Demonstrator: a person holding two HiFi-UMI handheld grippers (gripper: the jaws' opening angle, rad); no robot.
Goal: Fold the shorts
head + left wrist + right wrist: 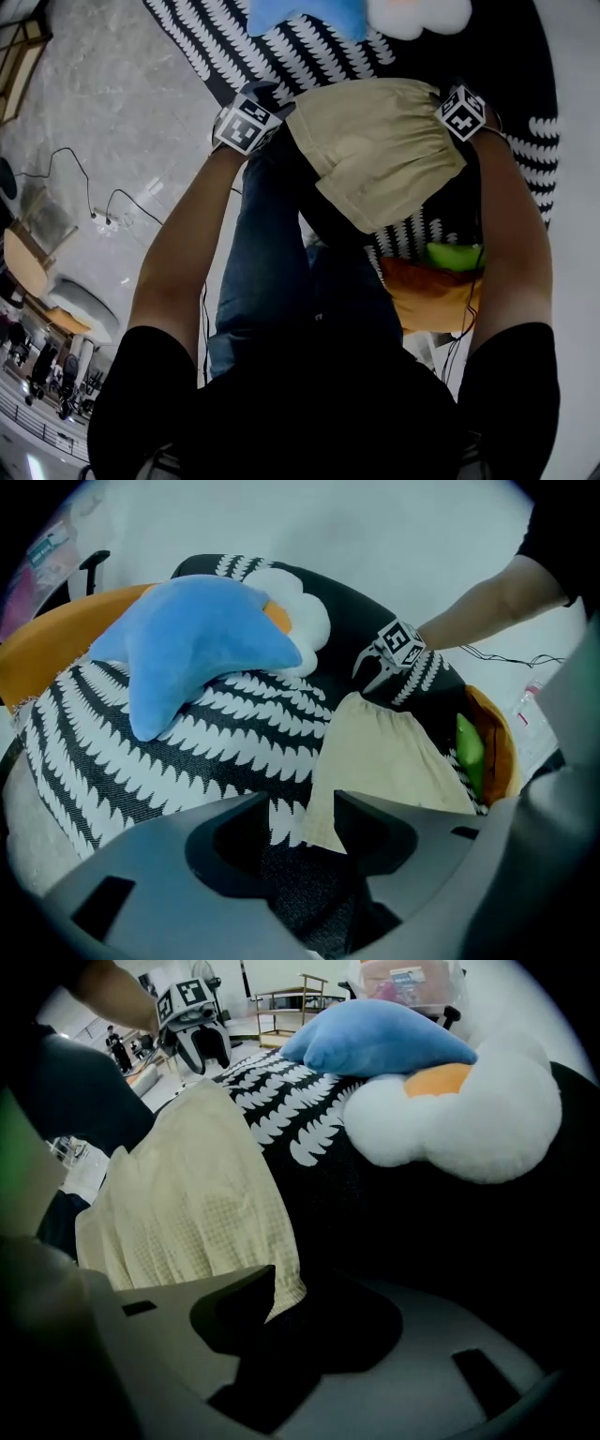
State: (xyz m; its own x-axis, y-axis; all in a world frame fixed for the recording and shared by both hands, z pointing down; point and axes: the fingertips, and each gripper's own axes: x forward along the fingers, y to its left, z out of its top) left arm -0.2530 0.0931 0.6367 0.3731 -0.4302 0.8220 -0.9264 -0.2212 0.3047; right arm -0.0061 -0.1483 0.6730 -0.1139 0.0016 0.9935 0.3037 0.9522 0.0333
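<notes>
Beige shorts [380, 159] lie spread on a black-and-white patterned cushion [281, 52], their lower part hanging over its near edge. My left gripper [279, 114] is at the left corner of the gathered top edge. In the left gripper view its jaws [302, 808] stand apart, with the shorts' corner [323, 822] between them and cushion showing through the gap. My right gripper [441, 101] is at the right corner. In the right gripper view the shorts' hem [281, 1283] lies by one finger [239, 1293] of the gripper [300, 1302], and a wide dark gap lies beyond it.
A blue star plush [197, 639] and a white plush with an orange patch [459, 1115] sit further back on the cushion. An orange and green item [441, 281] lies below the shorts. The person's legs in jeans [272, 253] are beside the cushion. Cables [94, 202] run on the floor at left.
</notes>
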